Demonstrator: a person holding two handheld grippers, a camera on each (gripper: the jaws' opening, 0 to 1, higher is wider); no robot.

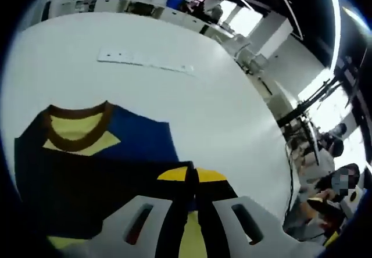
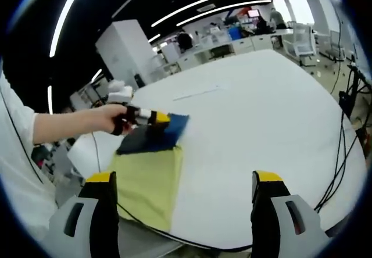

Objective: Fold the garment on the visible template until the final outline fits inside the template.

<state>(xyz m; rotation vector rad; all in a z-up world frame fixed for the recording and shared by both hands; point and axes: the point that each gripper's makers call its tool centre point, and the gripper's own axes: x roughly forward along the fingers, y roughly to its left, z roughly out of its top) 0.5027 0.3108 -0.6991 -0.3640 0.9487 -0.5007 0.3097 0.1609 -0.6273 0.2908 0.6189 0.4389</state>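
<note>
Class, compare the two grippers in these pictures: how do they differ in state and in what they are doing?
The left gripper has its fingers pressed close together on the garment; the right gripper has its fingers spread wide with nothing between them. The left gripper sits on the garment over the white table; the right gripper is apart from the cloth, towards the table's near edge. Both have pale bodies and yellow-tipped fingers.

In the left gripper view, the garment point(image 1: 99, 171) lies on the surface point(image 1: 192, 107) at lower left of the frame, its collar point(image 1: 75, 131) toward the top, the left hand-held gripper point(image 1: 193, 211) at its lower edge. A strip point(image 1: 145, 61) lies beyond it, upper centre. In the right gripper view, the garment point(image 2: 148, 171) sits left of centre, with the right hand-held gripper point(image 2: 186, 197) below it at the frame's bottom.
</note>
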